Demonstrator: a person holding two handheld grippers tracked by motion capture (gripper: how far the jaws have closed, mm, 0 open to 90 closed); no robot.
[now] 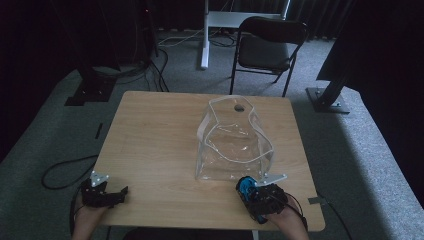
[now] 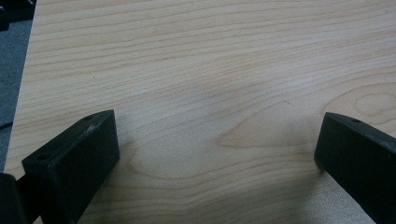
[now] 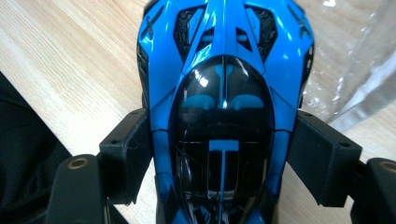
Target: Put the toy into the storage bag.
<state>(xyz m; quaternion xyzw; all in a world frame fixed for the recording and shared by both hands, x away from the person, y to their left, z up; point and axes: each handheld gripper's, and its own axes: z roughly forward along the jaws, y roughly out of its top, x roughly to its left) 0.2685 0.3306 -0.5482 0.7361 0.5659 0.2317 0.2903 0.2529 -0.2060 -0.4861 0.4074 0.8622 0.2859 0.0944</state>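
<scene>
A blue toy car (image 3: 224, 93) with a dark glossy canopy sits between the jaws of my right gripper (image 3: 219, 158), which press on both its sides. In the high view the same blue toy car (image 1: 245, 186) and right gripper (image 1: 248, 189) are at the table's near right, just in front of a clear plastic bag (image 1: 235, 142). The bag stands open-topped on the table's middle. My left gripper (image 1: 123, 191) rests at the near left edge. Its jaws stand wide apart over bare wood, with nothing between the left gripper's (image 2: 215, 154) jaws.
The wooden table (image 1: 150, 145) stands on grey carpet. A black folding chair (image 1: 267, 47) and a white desk leg (image 1: 204, 35) are beyond it. Black stand bases sit at far left (image 1: 92, 90) and far right (image 1: 327, 97). Cables trail on the floor at left (image 1: 65, 170).
</scene>
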